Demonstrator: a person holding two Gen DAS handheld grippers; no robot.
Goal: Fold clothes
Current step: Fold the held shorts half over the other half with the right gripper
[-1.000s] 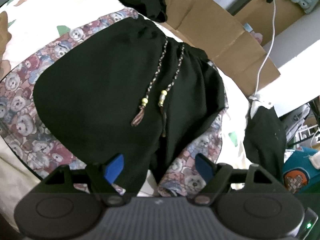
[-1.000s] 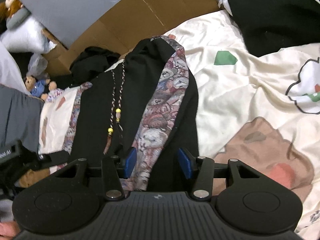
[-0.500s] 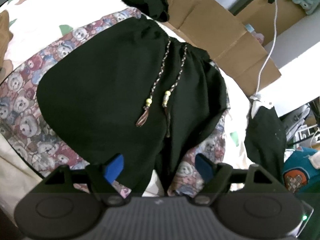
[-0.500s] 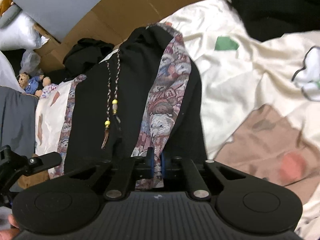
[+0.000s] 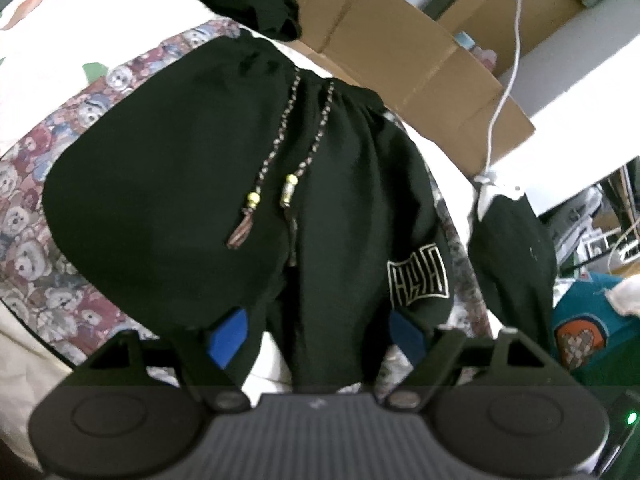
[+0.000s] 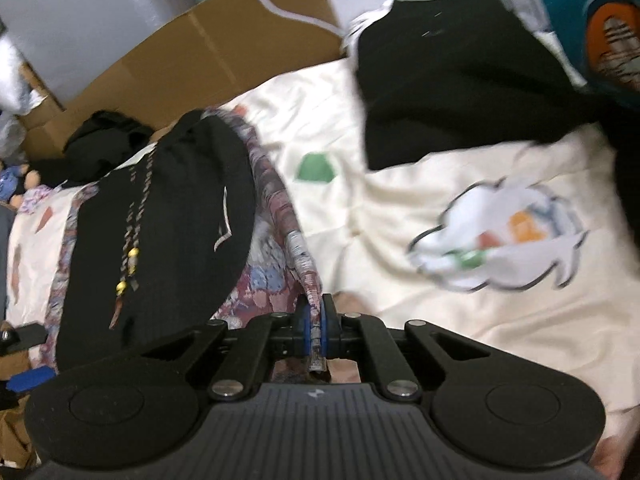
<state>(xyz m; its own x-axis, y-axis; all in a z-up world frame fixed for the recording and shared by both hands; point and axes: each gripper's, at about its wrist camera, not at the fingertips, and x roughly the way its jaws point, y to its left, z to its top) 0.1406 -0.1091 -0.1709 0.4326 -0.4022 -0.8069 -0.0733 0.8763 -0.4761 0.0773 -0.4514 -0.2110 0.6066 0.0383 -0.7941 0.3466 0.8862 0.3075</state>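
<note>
Black drawstring shorts (image 5: 192,184) with teddy-bear-print tapestry side panels (image 6: 288,216): panel edge pinched by closed right gripper (image 6: 316,324). Left gripper (image 5: 316,338) wide, empty. Cream printed bedsheet (image 6: 460,312) bare beside.

Both wrist cams look steeply down, close over bed; both share black shorts (image 5: 192,184) (image 6: 160,216) and cardboard (image 5: 408,60) (image 6: 224,48).

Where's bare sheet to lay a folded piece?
Free: cream sheet between the bear-print fabric and the black garment, around the green patch and the cloud print. Crowded: black shorts, and the cardboard edge.
</note>
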